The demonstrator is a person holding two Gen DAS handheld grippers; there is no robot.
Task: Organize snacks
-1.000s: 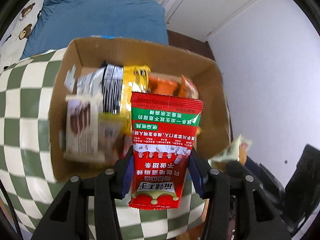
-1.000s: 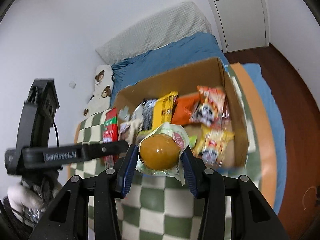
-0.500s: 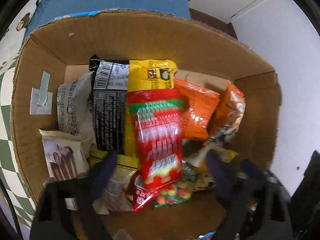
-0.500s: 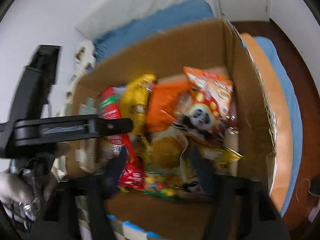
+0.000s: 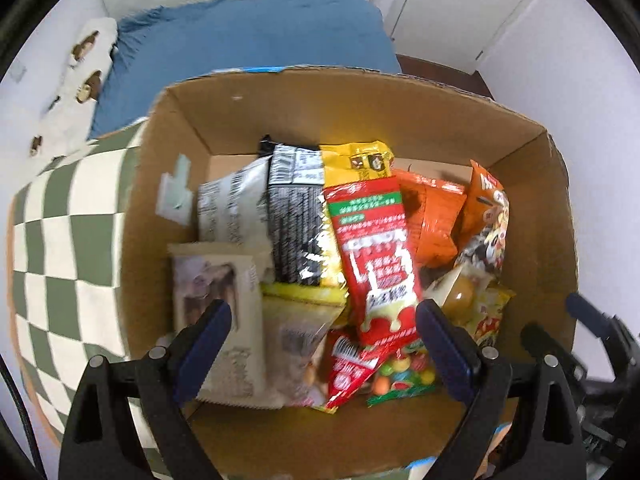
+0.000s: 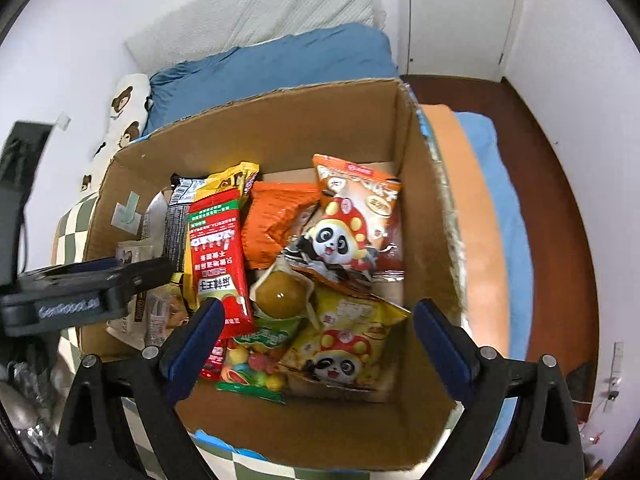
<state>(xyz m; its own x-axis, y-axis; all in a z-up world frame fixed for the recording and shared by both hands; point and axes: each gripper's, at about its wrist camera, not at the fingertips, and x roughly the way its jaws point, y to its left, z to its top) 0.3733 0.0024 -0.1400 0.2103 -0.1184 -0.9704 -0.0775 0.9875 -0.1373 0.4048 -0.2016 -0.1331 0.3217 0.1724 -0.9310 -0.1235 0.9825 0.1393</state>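
We look down into a brown box (image 5: 304, 104) full of snacks. It sits on a green and white checked worktop (image 5: 68, 216), and a blue bed (image 5: 248, 36) is behind it.

Our left gripper (image 5: 324, 344) hangs over the near edge of the box. Its jaws are wide apart and hold nothing. Our right gripper (image 6: 316, 344) is the same, with jaws apart and empty.

A red pack (image 5: 372, 256) lies on top in the middle of the box, leaning on a black and yellow bag (image 5: 300, 216). Just right of it lies a round brown bun (image 6: 280, 294) in a clear wrap.

The left view shows things that the right view mostly hides. We see a grey bag (image 5: 232, 208) at the back left and a pale cookie pack (image 5: 216, 288) in front of it, by the left wall.

The right view shows the other side better. There we see an orange panda bag (image 6: 352, 220) clearly, and a yellow panda bag (image 6: 344, 344) below it. A candy bag (image 6: 256, 364) with many colors lies at the near edge. An orange bag (image 6: 276, 228) sits between the red pack and the panda bag.

Only the right view shows the left gripper from the side, as a black bar (image 6: 84, 296). It also shows a brown floor (image 6: 560, 184) and a white door (image 6: 460, 12).
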